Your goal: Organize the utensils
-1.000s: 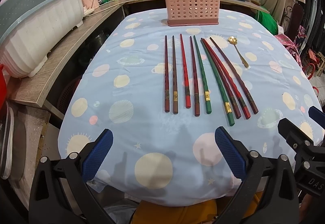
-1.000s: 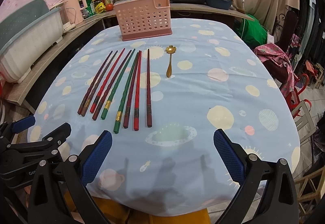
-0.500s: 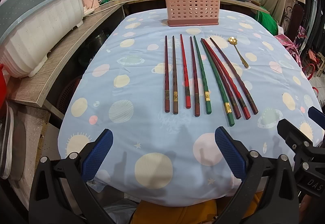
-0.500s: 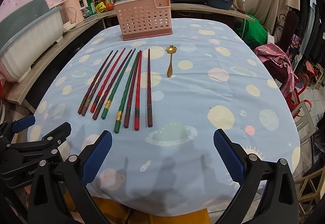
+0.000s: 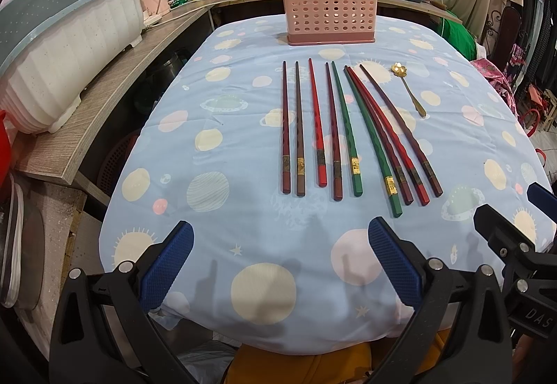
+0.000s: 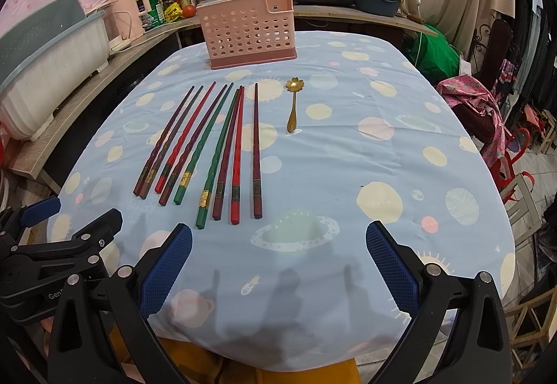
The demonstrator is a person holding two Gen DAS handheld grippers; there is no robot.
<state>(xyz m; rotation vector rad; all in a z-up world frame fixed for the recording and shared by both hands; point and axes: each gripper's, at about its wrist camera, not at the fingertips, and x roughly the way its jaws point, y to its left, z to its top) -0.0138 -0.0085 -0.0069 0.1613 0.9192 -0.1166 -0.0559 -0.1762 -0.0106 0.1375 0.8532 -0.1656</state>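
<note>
- Chopsticks, nine slim lacquered sticks in dark red, brown, bright red and green, lie untouched in a row on the surface, thick ends toward the person, between the two hand-held grippers and the pink perforated plastic utensil holder.
- Left hand-held gripper hovers at the near edge with its blue pads spread wide and nothing between them; the right hand-held gripper is equally wide apart and empty.
- Judging by this, the step in hand is the first pick, so start with an outer stick, where the neighbours crowd least.
- Grip near the thick banded end, pads either side of the stick's width, and close fully, since a thin lacquered stick probably slips or rolls.
- Three sticks on the spoon side of the row converge and appear to touch; separate them before pinching.
- Small gold flower-bowled spoon lies apart, beside the row's far end, nearer the holder.
- Blue planet-print tablecloth may bunch under the pads.
</note>
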